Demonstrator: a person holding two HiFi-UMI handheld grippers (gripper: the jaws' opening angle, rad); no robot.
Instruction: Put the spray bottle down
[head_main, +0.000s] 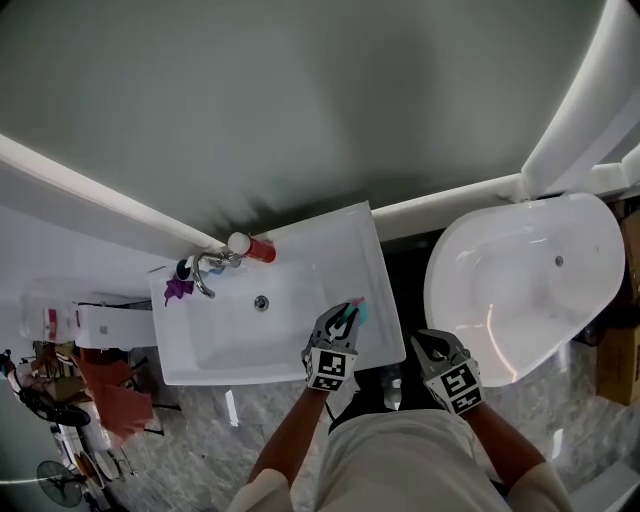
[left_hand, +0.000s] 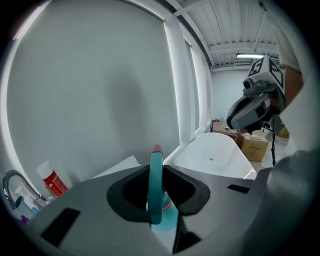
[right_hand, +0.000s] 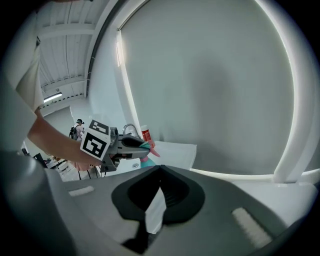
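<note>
A teal spray bottle (head_main: 358, 313) with a pink nozzle tip is held over the front right corner of the white sink (head_main: 230, 345). My left gripper (head_main: 346, 318) is shut on it. In the left gripper view the bottle (left_hand: 155, 192) stands upright between the jaws, pink tip at the top. My right gripper (head_main: 432, 346) hangs to the right, between sink and bathtub. Its jaws meet at the tips with nothing between them. In the right gripper view, my left gripper (right_hand: 134, 144) and the bottle (right_hand: 148, 150) show ahead on the left.
A white bathtub (head_main: 520, 285) fills the right side. At the sink's back stand a faucet (head_main: 205, 272), a red and white bottle (head_main: 254, 248) and a purple item (head_main: 178, 290). The grey wall (head_main: 300, 100) lies behind. Boxes (left_hand: 252, 145) sit beyond the tub.
</note>
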